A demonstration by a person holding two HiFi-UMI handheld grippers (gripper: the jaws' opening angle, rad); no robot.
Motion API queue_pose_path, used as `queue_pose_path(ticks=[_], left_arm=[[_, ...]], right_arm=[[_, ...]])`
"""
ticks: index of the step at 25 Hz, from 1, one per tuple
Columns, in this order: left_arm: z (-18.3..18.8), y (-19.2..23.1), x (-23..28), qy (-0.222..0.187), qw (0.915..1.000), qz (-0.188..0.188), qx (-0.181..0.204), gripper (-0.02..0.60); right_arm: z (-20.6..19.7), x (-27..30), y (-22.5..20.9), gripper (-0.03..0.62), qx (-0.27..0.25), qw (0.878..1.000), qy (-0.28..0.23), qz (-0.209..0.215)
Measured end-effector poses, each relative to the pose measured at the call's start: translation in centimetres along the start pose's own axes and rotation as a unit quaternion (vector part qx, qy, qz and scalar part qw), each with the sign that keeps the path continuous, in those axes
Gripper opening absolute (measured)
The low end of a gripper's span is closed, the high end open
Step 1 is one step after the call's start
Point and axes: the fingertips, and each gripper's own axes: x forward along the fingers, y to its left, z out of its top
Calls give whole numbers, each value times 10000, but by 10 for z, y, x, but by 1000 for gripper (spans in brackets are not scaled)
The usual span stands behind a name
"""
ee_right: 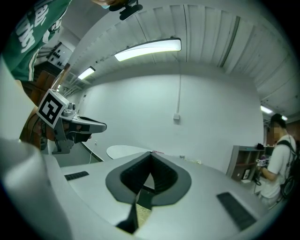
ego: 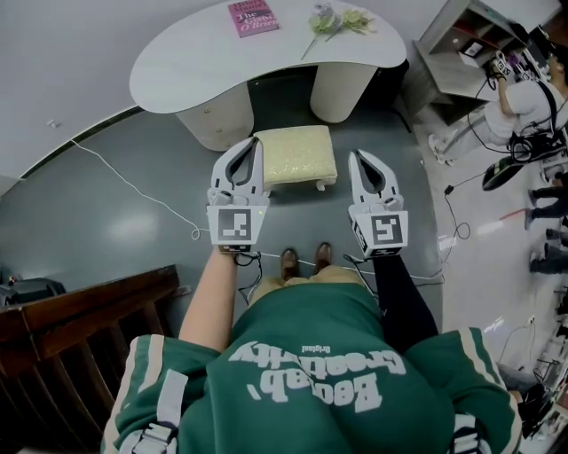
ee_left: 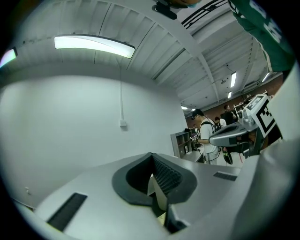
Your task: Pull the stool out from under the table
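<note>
The stool [ego: 297, 152] has a cream cushion and short white legs. It stands on the grey floor in front of the gap between the two supports of the white curved table [ego: 195, 62], with its far edge at that gap. My left gripper [ego: 257, 144] is held in the air over the stool's left edge, shut and empty. My right gripper [ego: 357, 156] hangs just right of the stool, also shut on nothing. In both gripper views the jaws meet at the tip, left gripper [ee_left: 151, 155] and right gripper [ee_right: 151, 153], and they point at a white wall.
A pink book [ego: 252, 16] and flowers [ego: 335, 19] lie on the table. A white cable [ego: 133, 191] runs across the floor at left. Dark wooden furniture [ego: 80, 324] is at lower left. A shelf [ego: 461, 53] and people [ego: 524, 97] are at right.
</note>
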Motion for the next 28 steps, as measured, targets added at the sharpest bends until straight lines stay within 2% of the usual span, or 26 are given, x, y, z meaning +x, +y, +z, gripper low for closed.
queue_pose_path(ticks=[5, 23, 28], left_arm=[[1, 1, 4, -2, 10000, -15, 61, 14], [-4, -4, 3, 152, 9997, -2, 193, 14], [-3, -5, 0, 135, 9999, 41, 94, 14]], right_arm=[[0, 5, 1, 5, 39, 9998, 151, 88], [7, 0, -3, 6, 150, 9999, 45, -18], [3, -4, -3, 6, 58, 10000, -75, 22]])
